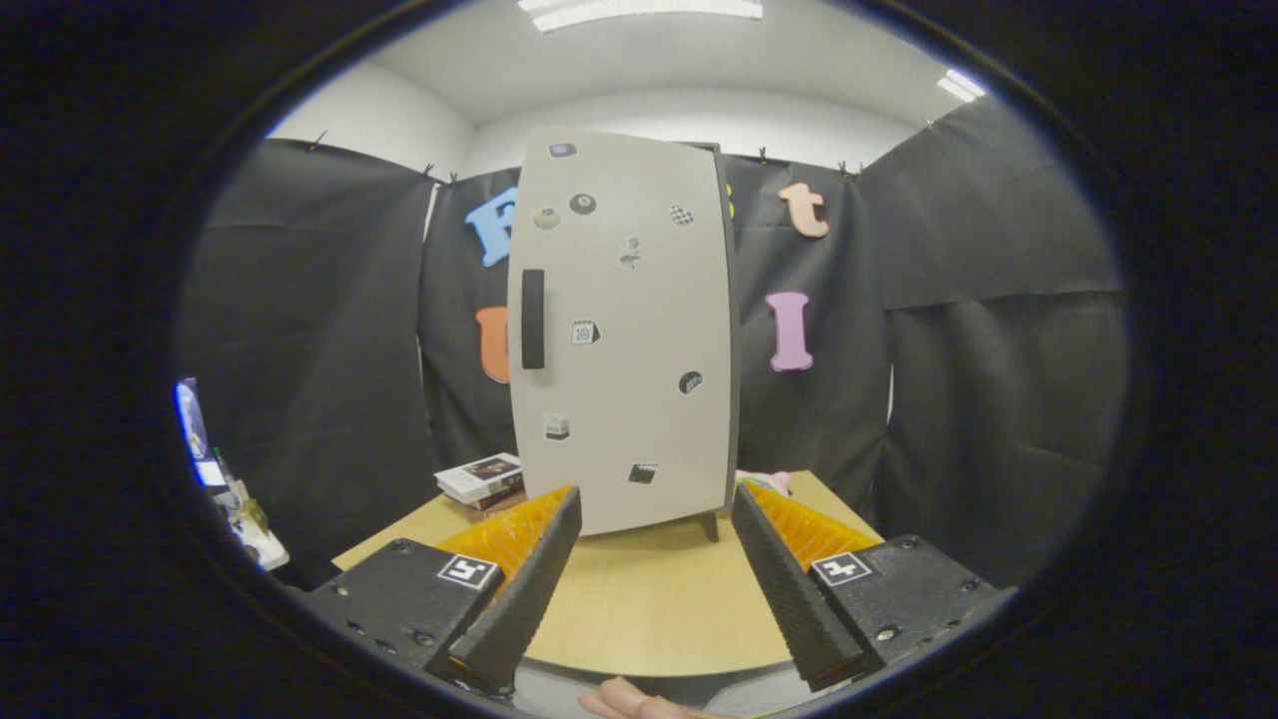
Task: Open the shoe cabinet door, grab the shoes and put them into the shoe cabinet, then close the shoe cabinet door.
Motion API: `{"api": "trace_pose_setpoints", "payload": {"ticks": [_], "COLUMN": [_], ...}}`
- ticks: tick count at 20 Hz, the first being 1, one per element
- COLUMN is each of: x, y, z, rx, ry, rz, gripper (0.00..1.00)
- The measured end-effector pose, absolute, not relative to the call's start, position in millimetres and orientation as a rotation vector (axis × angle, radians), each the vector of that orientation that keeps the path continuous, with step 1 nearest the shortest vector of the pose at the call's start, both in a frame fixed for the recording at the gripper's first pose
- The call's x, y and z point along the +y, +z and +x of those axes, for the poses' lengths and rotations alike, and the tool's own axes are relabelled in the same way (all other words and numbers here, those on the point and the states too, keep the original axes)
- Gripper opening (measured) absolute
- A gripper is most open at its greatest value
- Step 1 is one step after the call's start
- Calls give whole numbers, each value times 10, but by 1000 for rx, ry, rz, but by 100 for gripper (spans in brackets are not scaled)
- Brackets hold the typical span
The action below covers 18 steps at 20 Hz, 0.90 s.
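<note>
One tall pale-grey shoe cabinet point(624, 340) with a flat, sticker-dotted door stood upright at the far side of the round light-wood counter point(639, 609), its door shut and facing the camera, and that closed door was the first place trouble could have come from. Its upright black bar handle point(533, 319) sat near the door's left edge, well beyond the fingertips, so the hinge probably lay on the right; a pull aimed straight back rather than along the door's arc could have dragged or rocked the narrow cabinet on its small dark foot point(711, 525). The gripper point(656, 509) hovered above the counter with its jaws released and spread wide, grasping nothing, the cabinet's lower edge showing in the gap between them. With so slim a handle, an off-centre approach could have let one finger catch the door face and skid past it. A small stack of books point(482, 479) lay on the counter just left of the cabinet and might have been knocked by a wide leftward swing. A pink thing point(764, 479), too hidden to name, peeked out behind the right finger; whether it was one of the shoes could not be told. A hand point(639, 702) showed at the counter's near edge.
</note>
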<state>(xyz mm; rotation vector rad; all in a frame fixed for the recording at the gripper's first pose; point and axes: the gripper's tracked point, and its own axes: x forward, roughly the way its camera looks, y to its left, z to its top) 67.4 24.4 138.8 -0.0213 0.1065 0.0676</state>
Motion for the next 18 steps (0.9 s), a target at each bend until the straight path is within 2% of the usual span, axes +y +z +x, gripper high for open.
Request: {"api": "trace_pose_setpoints", "payload": {"ticks": [18], "x": [54], "y": [1806], "z": [315], "rx": [-59], "ry": [40], "rz": [-23], "gripper": [99]}}
